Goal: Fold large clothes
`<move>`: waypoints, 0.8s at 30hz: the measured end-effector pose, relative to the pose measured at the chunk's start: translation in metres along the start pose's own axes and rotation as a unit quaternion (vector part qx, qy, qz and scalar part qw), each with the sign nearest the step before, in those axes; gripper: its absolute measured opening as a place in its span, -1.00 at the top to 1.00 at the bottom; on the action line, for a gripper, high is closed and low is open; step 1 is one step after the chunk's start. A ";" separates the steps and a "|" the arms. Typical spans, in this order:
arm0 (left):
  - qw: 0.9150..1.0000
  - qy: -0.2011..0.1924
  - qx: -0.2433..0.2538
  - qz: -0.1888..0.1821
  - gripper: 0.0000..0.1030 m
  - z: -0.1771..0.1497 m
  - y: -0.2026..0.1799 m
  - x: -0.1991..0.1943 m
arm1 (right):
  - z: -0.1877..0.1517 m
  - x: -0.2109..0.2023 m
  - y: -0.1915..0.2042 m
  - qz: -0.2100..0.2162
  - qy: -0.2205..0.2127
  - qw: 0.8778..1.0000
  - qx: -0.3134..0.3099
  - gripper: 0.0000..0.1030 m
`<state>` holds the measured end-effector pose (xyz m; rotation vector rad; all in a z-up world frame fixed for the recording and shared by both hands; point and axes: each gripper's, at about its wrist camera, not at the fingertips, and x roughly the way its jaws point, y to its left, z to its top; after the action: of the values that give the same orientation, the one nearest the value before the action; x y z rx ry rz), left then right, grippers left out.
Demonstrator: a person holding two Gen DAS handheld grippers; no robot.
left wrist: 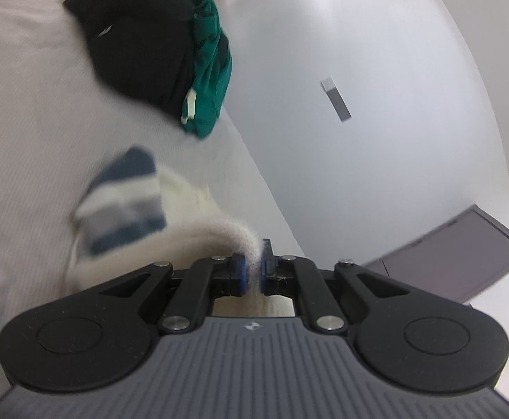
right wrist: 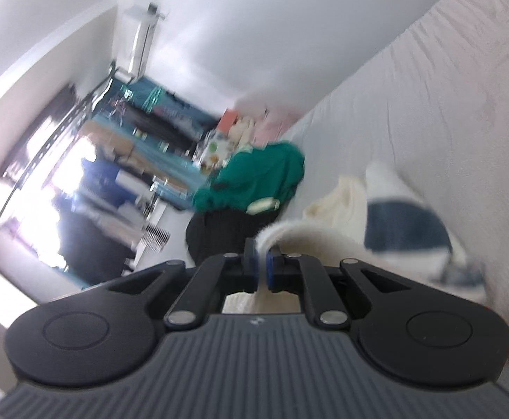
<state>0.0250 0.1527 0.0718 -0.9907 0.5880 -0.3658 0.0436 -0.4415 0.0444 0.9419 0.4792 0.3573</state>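
Observation:
A cream knit sweater with blue and grey stripes (left wrist: 125, 202) lies on the pale bed sheet (left wrist: 27, 104). My left gripper (left wrist: 253, 272) is shut on a fuzzy cream edge of it, lifted off the bed. The sweater also shows in the right wrist view (right wrist: 401, 227), where my right gripper (right wrist: 262, 270) is shut on another cream edge of it. Both views are tilted and blurred.
A black garment (left wrist: 139, 35) and a green garment (left wrist: 212, 80) are piled on the bed beyond the sweater; they also show in the right wrist view (right wrist: 261, 174). A white wall (left wrist: 359, 52) runs beside the bed. Cluttered shelves (right wrist: 142, 132) stand across the room.

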 end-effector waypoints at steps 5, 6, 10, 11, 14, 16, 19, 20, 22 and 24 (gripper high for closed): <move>0.998 -0.026 0.021 0.048 0.85 0.043 -0.004 0.076 | 0.031 0.070 -0.011 -0.024 -0.032 0.999 0.017 0.84; 0.997 -0.034 0.029 0.060 0.85 0.049 -0.004 0.092 | 0.036 0.083 -0.014 -0.028 -0.039 0.999 0.025 0.84; 0.992 -0.054 0.065 0.096 0.85 0.064 0.001 0.156 | 0.055 0.135 -0.032 -0.061 -0.064 0.995 0.055 0.84; 0.991 -0.053 0.071 0.104 0.84 0.066 0.003 0.168 | 0.059 0.147 -0.039 -0.068 -0.068 0.994 0.060 0.84; 0.989 -0.049 0.080 0.115 0.84 0.074 0.017 0.206 | 0.063 0.178 -0.065 -0.087 -0.075 0.991 0.071 0.84; 0.988 -0.042 0.082 0.124 0.84 0.078 0.033 0.230 | 0.062 0.195 -0.086 -0.088 -0.075 0.990 0.078 0.84; 0.987 -0.031 0.080 0.133 0.84 0.079 0.058 0.256 | 0.061 0.216 -0.116 -0.099 -0.060 0.989 0.094 0.84; 0.987 -0.028 0.078 0.135 0.84 0.078 0.067 0.263 | 0.061 0.223 -0.125 -0.103 -0.055 0.989 0.095 0.84; 0.987 -0.023 0.076 0.137 0.84 0.080 0.083 0.281 | 0.061 0.235 -0.140 -0.110 -0.050 0.987 0.101 0.84; 0.986 -0.018 0.080 0.143 0.84 0.082 0.094 0.297 | 0.061 0.246 -0.153 -0.117 -0.046 0.985 0.117 0.84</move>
<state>0.3123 0.0947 -0.0627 -0.7441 0.6468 -0.1369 0.2959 -0.4456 -0.1106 1.1110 0.5488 0.0451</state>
